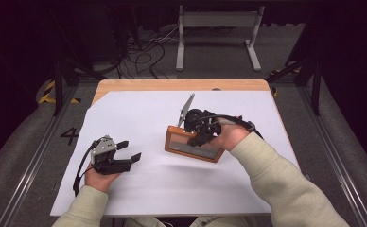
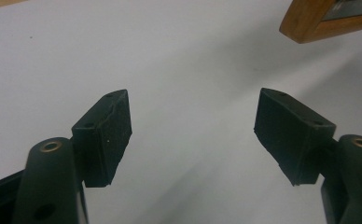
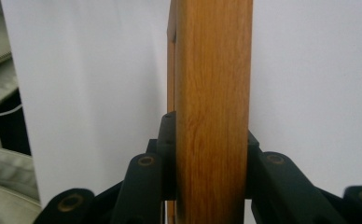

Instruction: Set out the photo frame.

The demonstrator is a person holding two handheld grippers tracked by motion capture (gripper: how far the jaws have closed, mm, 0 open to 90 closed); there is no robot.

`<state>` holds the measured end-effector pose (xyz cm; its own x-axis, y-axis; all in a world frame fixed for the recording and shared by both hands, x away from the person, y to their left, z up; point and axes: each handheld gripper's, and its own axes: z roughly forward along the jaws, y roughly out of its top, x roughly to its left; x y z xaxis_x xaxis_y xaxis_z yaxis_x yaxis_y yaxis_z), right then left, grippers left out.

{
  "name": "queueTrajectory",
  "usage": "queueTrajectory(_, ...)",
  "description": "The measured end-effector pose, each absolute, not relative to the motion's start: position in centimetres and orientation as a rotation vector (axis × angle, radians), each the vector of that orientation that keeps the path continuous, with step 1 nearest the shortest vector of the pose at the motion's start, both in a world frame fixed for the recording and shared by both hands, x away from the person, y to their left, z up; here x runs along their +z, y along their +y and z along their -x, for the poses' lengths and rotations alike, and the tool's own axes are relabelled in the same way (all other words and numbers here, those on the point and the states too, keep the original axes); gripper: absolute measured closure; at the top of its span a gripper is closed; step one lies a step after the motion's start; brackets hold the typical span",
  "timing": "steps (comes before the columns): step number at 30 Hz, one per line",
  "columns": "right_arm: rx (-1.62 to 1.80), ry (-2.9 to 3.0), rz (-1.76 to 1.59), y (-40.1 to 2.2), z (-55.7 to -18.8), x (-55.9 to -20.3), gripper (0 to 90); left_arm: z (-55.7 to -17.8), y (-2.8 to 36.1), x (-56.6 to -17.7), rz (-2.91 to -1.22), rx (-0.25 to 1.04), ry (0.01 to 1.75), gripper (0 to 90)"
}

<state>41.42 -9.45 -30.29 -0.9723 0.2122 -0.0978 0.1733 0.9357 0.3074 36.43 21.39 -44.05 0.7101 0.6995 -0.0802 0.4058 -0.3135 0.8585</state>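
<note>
Between the right gripper's point(image 3: 212, 158) jaws sits the wooden frame point(image 3: 214, 93), pinched by its edge and seemingly mid-lift. Left gripper point(image 2: 193, 135) waits spread and empty; next likely needs a steady carry.

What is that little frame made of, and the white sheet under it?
The frame, pinched in the right claw, looks like wood with a smooth orange-brown varnish: grain streaks run along its edge. Its grey panel could be glass or slate; unclear. The white sheet looks like matte paper, thin and flat on the wooden table.

one wooden frame point(image 1: 193, 145), two grippers, one white sheet point(image 1: 139, 113)
</note>
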Motion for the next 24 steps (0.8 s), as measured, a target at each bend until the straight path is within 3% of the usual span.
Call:
queueTrajectory(9, 0.371, 2.983, -0.204, -9.3, -43.8, -32.6, 72.2, -35.9, 22.2, -44.2, -1.94, 0.402, 0.87, 27.7)
queueTrajectory(24, 0.366, 3.019, -0.02, -9.2, -43.8, -35.1, 71.9, -36.2, 21.7, -44.2, -1.95, 0.391, 0.863, 27.6)
